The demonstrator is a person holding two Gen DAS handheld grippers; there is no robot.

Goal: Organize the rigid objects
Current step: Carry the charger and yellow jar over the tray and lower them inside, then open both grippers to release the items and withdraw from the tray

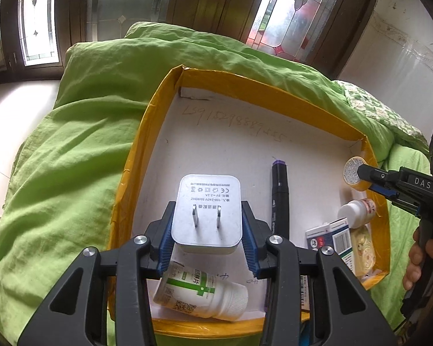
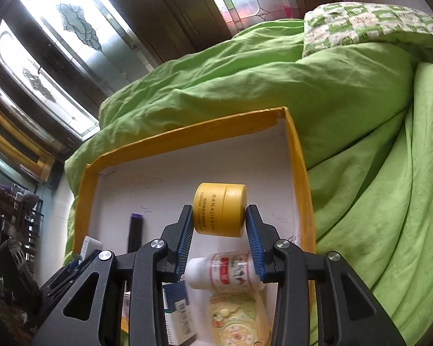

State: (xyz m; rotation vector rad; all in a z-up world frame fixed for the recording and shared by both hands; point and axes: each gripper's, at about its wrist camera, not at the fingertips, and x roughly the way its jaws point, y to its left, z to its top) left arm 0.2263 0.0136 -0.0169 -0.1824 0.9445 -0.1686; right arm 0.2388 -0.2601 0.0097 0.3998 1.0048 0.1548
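A white plastic plug-in charger (image 1: 206, 210) is clamped by the left tool (image 1: 207, 230), a round yellow cream jar (image 2: 220, 210) by the right tool (image 2: 220, 230) (sideways), both over the yellow-rimmed cardboard box (image 1: 147, 132), presumably for placing inside.

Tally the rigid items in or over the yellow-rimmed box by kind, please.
Chargers: 1, white charger
Jars: 1, yellow jar
Bottles: 2, green-label bottle, red-label bottle
Markers: 1, black marker
Cartons: 1, blue-white carton
Packets: 1, cartoon packet
Total: 7
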